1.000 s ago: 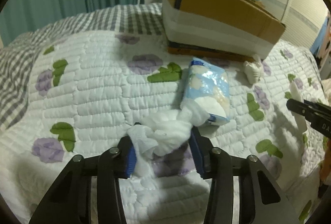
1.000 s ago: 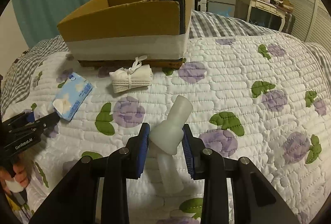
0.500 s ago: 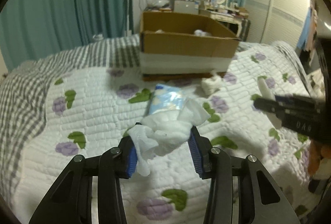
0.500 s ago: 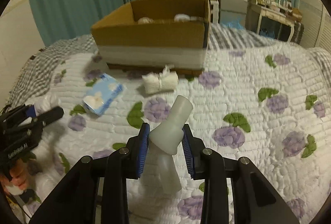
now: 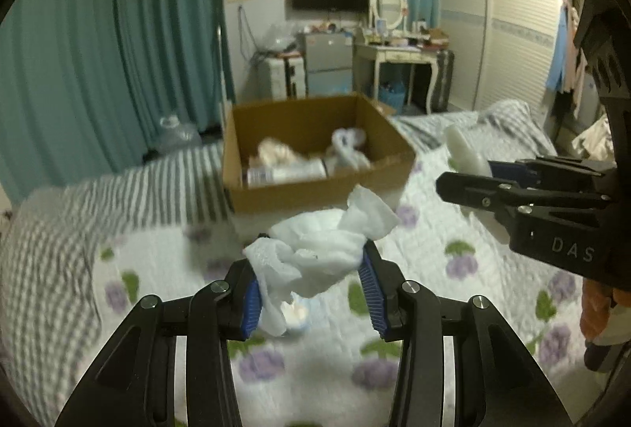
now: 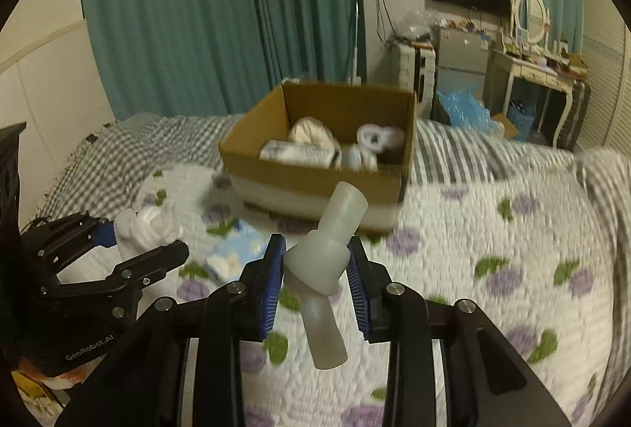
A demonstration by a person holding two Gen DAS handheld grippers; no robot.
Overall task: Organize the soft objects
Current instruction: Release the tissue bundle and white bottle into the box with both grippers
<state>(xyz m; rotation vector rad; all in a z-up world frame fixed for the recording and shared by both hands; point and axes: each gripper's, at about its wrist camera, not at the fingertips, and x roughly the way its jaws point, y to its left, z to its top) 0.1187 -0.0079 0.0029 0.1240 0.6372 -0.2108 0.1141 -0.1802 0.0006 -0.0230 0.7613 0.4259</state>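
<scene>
My left gripper [image 5: 311,269] is shut on a knotted white cloth [image 5: 323,249] and holds it in the air over the quilt. My right gripper [image 6: 315,265] is shut on a pale, soft tube-shaped piece [image 6: 335,226] that sticks out above and below the pads. Each gripper shows in the other's view: the right gripper [image 5: 473,174] at the right, the left gripper [image 6: 150,237] at the left with the cloth [image 6: 146,226]. Straight ahead stands an open cardboard box [image 6: 299,166], also the box [image 5: 307,196], with several pale soft items inside.
A blue tissue pack [image 6: 236,249] lies on the flowered quilt [image 6: 493,230] between the grippers and the box. A grey checked blanket [image 6: 118,151] covers the far side of the bed. Teal curtains [image 6: 236,13], a small fridge [image 5: 327,64] and a dressing table [image 5: 398,52] stand behind.
Both grippers have risen from the quilt with their loads still held. The views have lifted, so the inside of the box now shows.
</scene>
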